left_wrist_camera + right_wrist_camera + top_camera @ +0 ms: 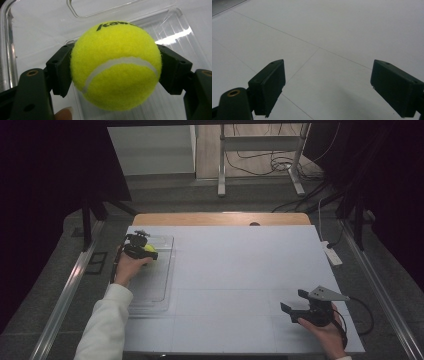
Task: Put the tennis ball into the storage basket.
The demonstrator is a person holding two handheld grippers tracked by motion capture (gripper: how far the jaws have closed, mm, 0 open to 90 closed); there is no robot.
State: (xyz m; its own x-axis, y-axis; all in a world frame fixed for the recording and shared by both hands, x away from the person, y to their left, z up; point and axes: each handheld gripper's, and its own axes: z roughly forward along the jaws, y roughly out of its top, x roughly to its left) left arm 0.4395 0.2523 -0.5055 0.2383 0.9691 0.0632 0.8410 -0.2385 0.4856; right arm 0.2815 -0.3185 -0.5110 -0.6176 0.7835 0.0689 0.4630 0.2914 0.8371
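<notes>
Table: white sheet (240,270) over a wooden top (220,218), which shows along the far edge.
Floor: grey carpet (65,265), with metal rails (65,295) on both sides.
Behind: metal stand legs (221,165), tangled cables (280,165).
Surroundings: dark curtains (45,180).

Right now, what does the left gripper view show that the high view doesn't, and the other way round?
Left gripper view alone: black lettering on the tennis ball, its white seam, both pads pressed against its sides, and a fingertip at the bottom edge. High view alone: the right gripper with jaws apart over the white table, the white sleeve, and the floor cables beyond. Both share: the left gripper holding the ball above the clear plastic container.
</notes>
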